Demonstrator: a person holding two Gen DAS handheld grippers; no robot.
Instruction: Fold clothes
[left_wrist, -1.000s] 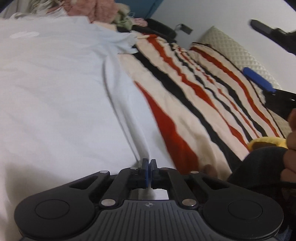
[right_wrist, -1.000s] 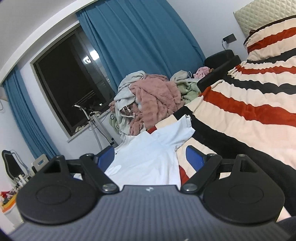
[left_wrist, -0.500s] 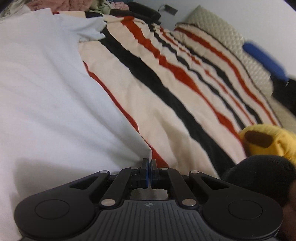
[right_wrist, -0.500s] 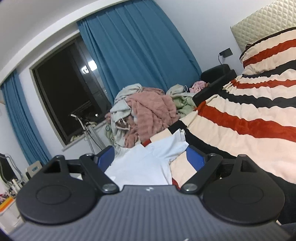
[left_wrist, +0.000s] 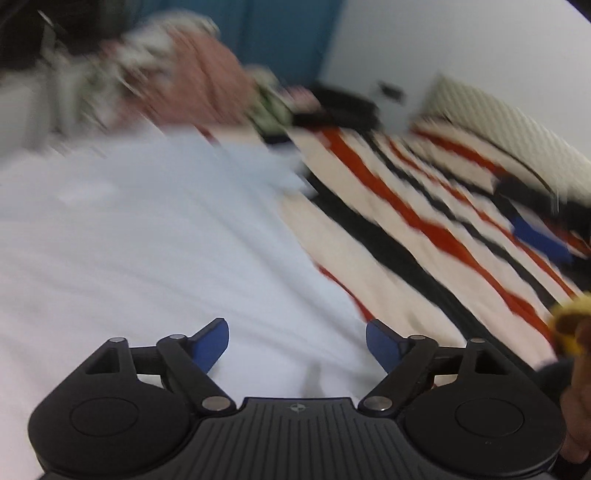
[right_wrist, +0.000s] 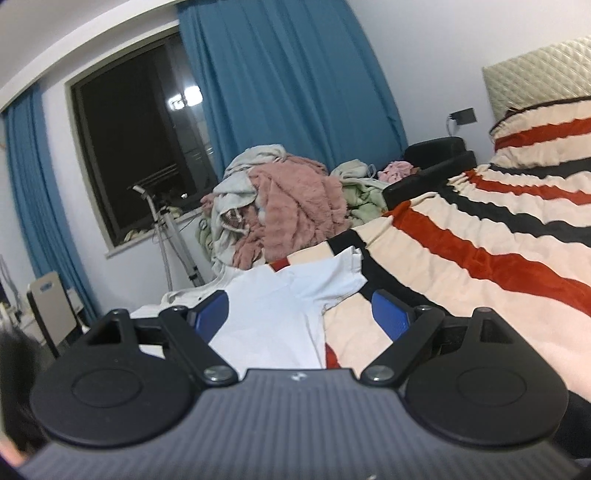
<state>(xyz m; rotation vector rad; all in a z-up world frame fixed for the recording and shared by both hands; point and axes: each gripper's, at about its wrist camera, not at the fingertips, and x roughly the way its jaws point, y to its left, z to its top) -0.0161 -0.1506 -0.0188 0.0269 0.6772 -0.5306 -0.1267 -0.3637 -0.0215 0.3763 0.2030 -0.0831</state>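
Shirt (right_wrist: 273, 310) lengthwise, collar toward laundry pile (right_wrist: 280, 206)

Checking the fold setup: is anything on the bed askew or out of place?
The shirt lies flat on the blanket, but its right sleeve sticks out rumpled. Both tongs are open and hold nothing.

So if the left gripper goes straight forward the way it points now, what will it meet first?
Most likely the white shirt, which fills the space ahead of the open left gripper. The view is blurred, so depth is uncertain; the striped blanket lies off to the right.
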